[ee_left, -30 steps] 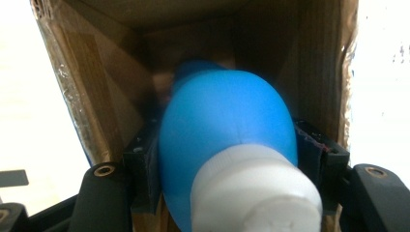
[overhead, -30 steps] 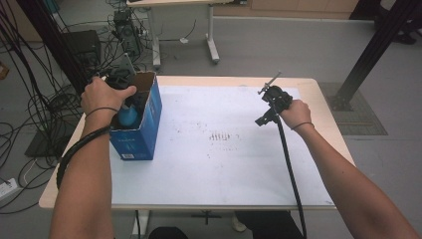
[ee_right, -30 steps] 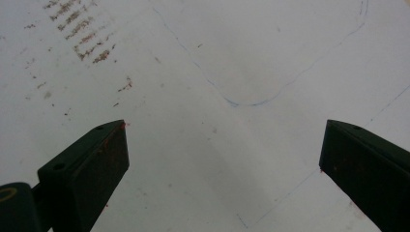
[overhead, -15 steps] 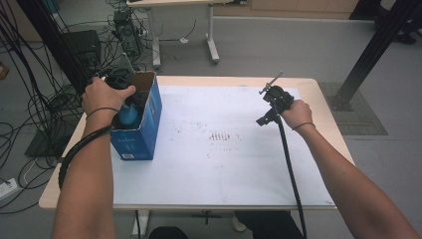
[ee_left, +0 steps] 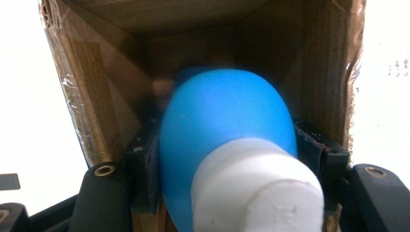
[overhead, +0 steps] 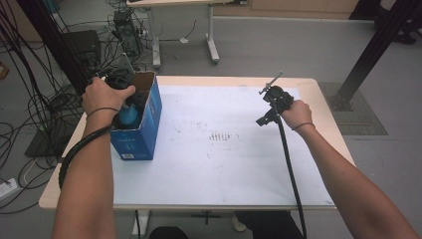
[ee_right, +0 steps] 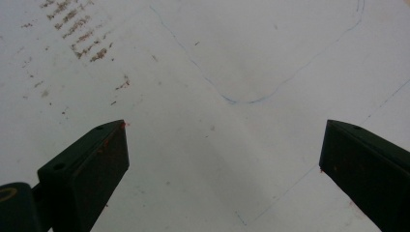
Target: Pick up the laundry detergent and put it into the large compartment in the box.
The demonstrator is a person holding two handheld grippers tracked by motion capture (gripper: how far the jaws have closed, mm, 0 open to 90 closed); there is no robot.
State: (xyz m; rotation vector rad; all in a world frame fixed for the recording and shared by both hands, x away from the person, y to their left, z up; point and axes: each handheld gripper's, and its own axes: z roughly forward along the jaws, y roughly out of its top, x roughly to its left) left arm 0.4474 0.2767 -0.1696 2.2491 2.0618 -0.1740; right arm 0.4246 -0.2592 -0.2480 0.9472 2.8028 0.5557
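Left gripper view: a smooth rounded blue bottle (ee_left: 227, 140) (white ribbed cap (ee_left: 256, 188) nearest the camera) is being squeezed between the left gripper (ee_left: 232, 164) jaws inside a brown-lined blue cardboard box (overhead: 142, 124). Right gripper (ee_right: 222, 159) is being held wide apart, gripping nothing, above the scuffed white table sheet (ee_right: 203, 58).

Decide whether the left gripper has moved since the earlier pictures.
No. The left gripper sits at the same spot in the blue box, holding the blue bottle.
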